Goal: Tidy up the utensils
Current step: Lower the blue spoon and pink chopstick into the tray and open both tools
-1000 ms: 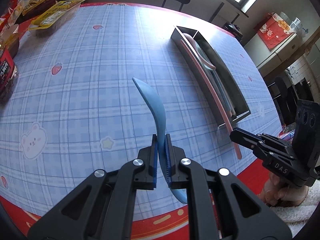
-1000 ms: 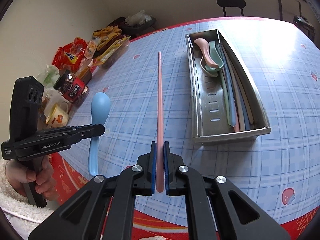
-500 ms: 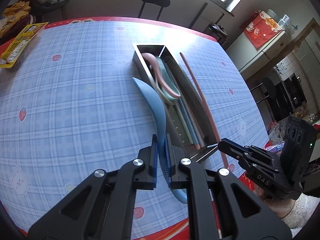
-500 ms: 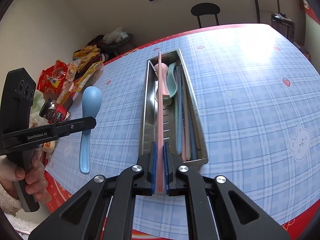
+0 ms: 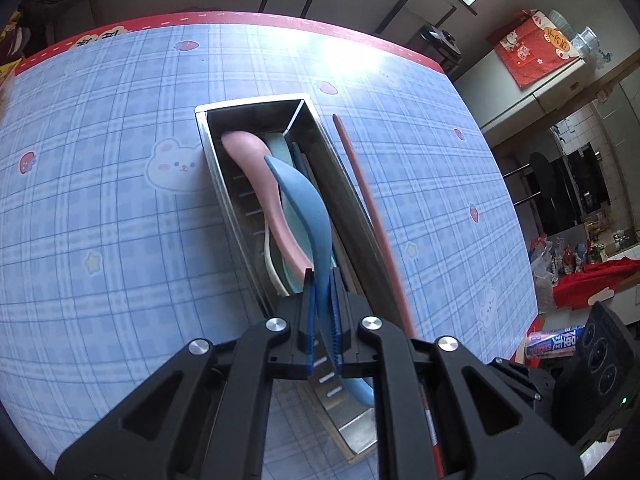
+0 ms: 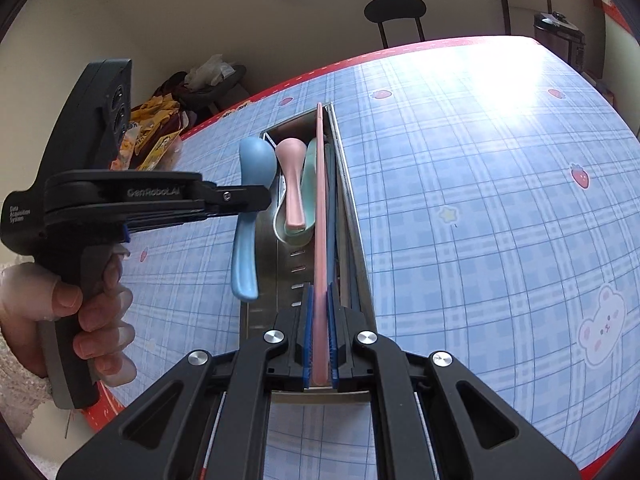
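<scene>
My left gripper (image 5: 321,280) is shut on a blue spoon (image 5: 304,200) and holds it above the steel utensil tray (image 5: 208,136). The spoon (image 6: 250,184) and left gripper (image 6: 256,200) also show in the right wrist view, over the tray's left side. My right gripper (image 6: 319,304) is shut on a pink chopstick (image 6: 320,200), held lengthwise above the tray (image 6: 352,208). In the left wrist view the chopstick (image 5: 360,176) shows over the tray's right edge. Inside the tray lie a pink spoon (image 5: 260,176), a mint spoon (image 6: 310,184) and several chopsticks.
The tray stands on a blue plaid tablecloth (image 5: 100,200) with a red border. Snack packets (image 6: 156,136) lie at the far left corner. A black chair (image 6: 394,12) stands beyond the table's far edge.
Both grippers have moved in over the tray. The blue spoon went from beside the tray to above it, and the pink chopstick now lines up along the tray's length.
</scene>
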`<state>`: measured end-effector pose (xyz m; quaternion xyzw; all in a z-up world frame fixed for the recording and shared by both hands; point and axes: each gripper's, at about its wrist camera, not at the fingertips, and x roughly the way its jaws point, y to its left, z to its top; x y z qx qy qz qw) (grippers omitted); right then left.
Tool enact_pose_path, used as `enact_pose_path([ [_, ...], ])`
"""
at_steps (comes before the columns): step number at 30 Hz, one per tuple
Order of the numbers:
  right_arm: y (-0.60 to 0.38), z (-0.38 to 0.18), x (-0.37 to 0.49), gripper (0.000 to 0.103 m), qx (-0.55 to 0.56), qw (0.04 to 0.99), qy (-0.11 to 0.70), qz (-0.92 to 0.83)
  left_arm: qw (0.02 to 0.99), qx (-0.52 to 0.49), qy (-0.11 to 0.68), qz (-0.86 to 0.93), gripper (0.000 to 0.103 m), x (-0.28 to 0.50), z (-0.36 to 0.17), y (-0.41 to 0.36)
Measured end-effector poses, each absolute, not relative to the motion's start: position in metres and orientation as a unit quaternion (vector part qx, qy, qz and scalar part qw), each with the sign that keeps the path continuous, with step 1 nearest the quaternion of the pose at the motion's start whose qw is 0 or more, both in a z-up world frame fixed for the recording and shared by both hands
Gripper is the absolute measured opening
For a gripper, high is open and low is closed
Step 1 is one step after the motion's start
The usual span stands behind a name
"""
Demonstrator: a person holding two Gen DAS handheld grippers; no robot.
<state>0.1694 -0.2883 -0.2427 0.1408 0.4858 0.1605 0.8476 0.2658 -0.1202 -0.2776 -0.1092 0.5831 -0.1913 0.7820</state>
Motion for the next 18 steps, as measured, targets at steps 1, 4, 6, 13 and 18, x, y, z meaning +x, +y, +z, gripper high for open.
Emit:
enact_pose_path([
  [1,-0.286,-0.243,0.173,0.007,0.134,0.848,0.487,0.161,0.781,-0.115,0.584,-0.189,0.011,0.272,-0.281,-0.121],
  [4,-0.279,-0.245,0.183,0.007,0.128,0.846,0.492,0.162,0.776,-0.132,0.590,-0.178,0.011,0.289,-0.290,-0.119],
  [6,-0.276,-0.245,0.188,0.007,0.127,0.845,0.494,0.162,0.774,-0.141,0.592,-0.174,0.011,0.298,-0.295,-0.119],
  [13,-0.262,-0.251,0.204,0.007,0.120,0.839,0.508,0.155,0.770,-0.155,0.597,-0.166,0.011,0.319,-0.307,-0.117],
  [18,-0.253,-0.255,0.217,0.007,0.118,0.836,0.515,0.150,0.770,-0.151,0.598,-0.163,0.011,0.322,-0.311,-0.115],
])
